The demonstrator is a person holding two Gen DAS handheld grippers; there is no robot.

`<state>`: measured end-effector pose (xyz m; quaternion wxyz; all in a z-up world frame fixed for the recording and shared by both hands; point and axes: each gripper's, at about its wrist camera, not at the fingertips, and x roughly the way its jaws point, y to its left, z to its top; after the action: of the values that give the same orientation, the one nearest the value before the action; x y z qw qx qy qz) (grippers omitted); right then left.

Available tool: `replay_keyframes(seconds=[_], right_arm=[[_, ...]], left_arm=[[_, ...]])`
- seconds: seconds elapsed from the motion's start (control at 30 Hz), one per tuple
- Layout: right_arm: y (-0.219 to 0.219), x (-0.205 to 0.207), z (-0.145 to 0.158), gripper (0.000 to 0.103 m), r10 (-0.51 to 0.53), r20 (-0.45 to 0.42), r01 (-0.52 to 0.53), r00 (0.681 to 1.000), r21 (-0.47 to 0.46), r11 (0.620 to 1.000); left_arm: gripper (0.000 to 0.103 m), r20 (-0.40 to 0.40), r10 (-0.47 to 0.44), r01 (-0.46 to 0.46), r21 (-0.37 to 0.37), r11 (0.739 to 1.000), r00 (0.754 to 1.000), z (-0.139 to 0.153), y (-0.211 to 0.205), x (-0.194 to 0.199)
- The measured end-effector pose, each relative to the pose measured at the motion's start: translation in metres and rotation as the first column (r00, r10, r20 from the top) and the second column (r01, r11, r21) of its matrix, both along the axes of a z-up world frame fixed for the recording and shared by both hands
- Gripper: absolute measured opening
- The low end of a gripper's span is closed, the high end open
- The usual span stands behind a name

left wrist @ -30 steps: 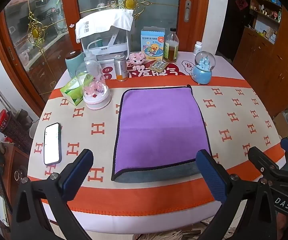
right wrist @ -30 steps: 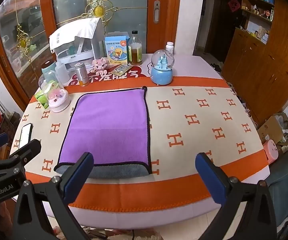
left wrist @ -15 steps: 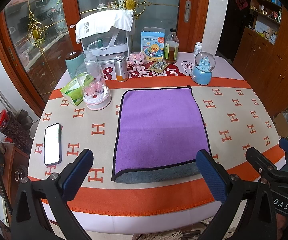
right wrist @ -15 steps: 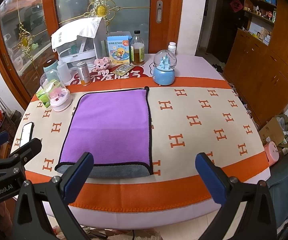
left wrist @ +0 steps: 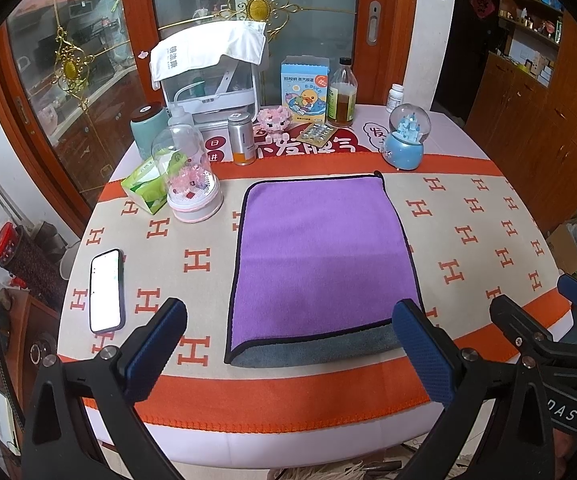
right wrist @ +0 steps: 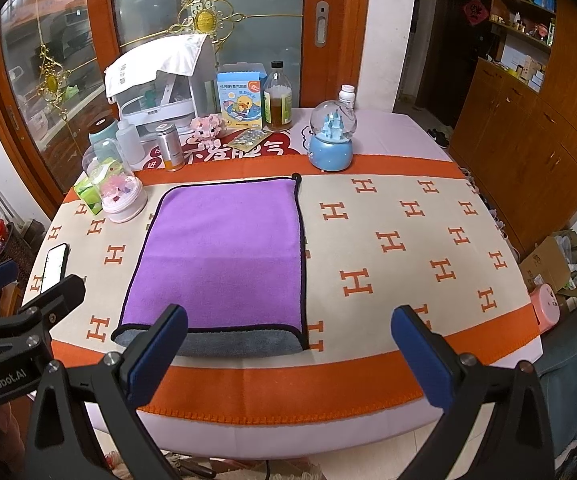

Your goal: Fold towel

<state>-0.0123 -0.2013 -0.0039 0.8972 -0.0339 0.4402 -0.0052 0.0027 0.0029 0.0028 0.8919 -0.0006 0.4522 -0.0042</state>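
A purple towel [left wrist: 320, 256] with black trim lies flat on the table, folded over, with a strip of its grey side [left wrist: 320, 348] showing along the near edge. It also shows in the right wrist view [right wrist: 224, 252]. My left gripper [left wrist: 288, 344] is open and empty, held above the table's near edge in front of the towel. My right gripper [right wrist: 288, 348] is open and empty, near the towel's near right corner. Each gripper shows at the edge of the other's view.
A phone [left wrist: 106, 290] lies at the near left. A glass dome [left wrist: 188, 176], tissue pack [left wrist: 142, 186], can [left wrist: 240, 138], bottle [left wrist: 342, 94], box [left wrist: 304, 88] and snow globe [left wrist: 406, 138] stand along the back. The tablecloth [right wrist: 408, 248] spreads to the right.
Both grippers have drifted slightly; the towel looks a little lower in the views. Nothing was grasped or moved.
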Motion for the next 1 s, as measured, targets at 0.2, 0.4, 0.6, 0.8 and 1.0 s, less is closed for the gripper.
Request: replay_keyframes(seconds=[0.2, 0.4, 0.6, 0.8, 1.0], right_arm=[[0.0024, -0.0012, -0.0006, 0.102, 0.002, 0.0, -0.002, 1.0, -0.001, 1.0], [0.0033, -0.0012, -0.0008, 0.102, 0.003, -0.001, -0.003, 1.0, -0.001, 1.0], [0.0029, -0.0009, -0.0009, 0.102, 0.004, -0.001, -0.004, 1.0, -0.001, 1.0], [0.0044, -0.0012, -0.0014, 0.102, 0.003, -0.001, -0.003, 1.0, 0.0, 1.0], [0.0029, -0.0006, -0.0009, 0.102, 0.005, -0.001, -0.005, 1.0, 0.0, 1.0]], left_arm=[[0.102, 0.006, 0.009, -0.009, 0.01, 1.0, 1.0, -0.0005, 0.0021, -0.0025], [0.102, 0.002, 0.005, -0.005, 0.018, 1.0, 1.0, -0.0008, -0.0007, -0.0045], [0.102, -0.001, 0.004, -0.004, 0.022, 1.0, 1.0, -0.0012, -0.0005, -0.0043], [0.102, -0.003, 0.003, -0.003, 0.018, 1.0, 1.0, -0.0023, -0.0005, -0.0048], [0.102, -0.007, 0.003, -0.003, 0.017, 1.0, 1.0, -0.0022, -0.0008, -0.0041]])
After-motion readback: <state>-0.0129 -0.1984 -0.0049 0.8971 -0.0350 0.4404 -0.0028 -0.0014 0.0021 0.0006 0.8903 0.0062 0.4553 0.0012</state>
